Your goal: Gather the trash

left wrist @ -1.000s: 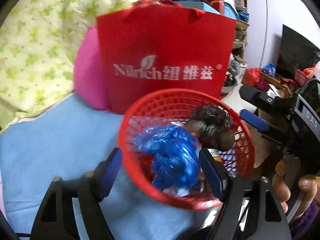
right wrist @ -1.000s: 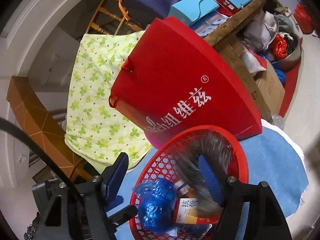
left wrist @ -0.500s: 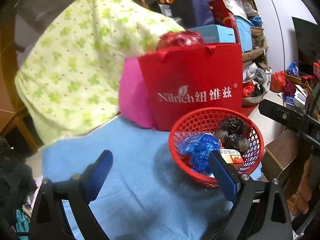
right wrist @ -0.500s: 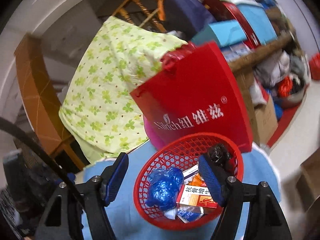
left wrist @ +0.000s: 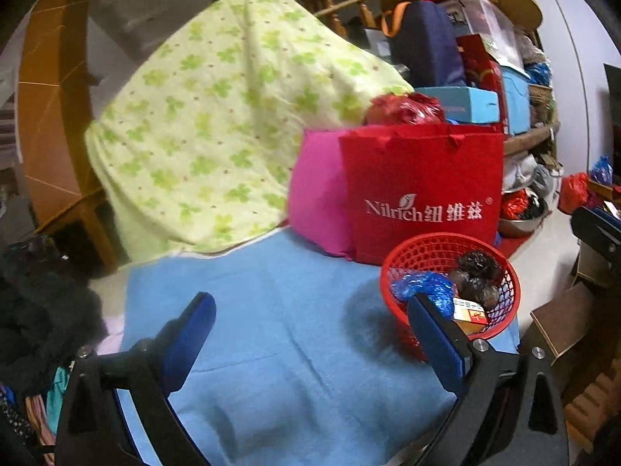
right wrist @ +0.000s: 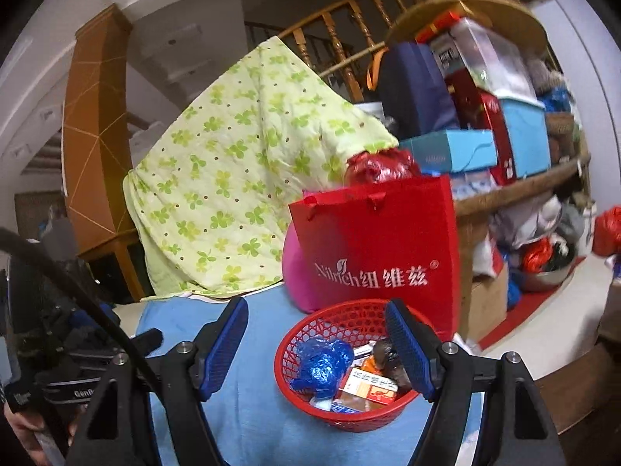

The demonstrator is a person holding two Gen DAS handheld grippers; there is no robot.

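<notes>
**Both hand-held grippers empty, jaws apart**

My left hand-held gripper [left wrist: 308, 324], black-framed with blue padded fingers [left wrist: 188, 334], points slightly downward; its jaws have just been opening and now stand very wide, with nothing between them. My right hand-held gripper [right wrist: 316, 345], built the same, is held close to level with its blue ribbed pads [right wrist: 405, 345] moderately apart, gripping nothing. In the right wrist view, part of my left hand [right wrist: 23, 433] shows at the lower left edge, wrapped around the other gripper's black handle.
</notes>
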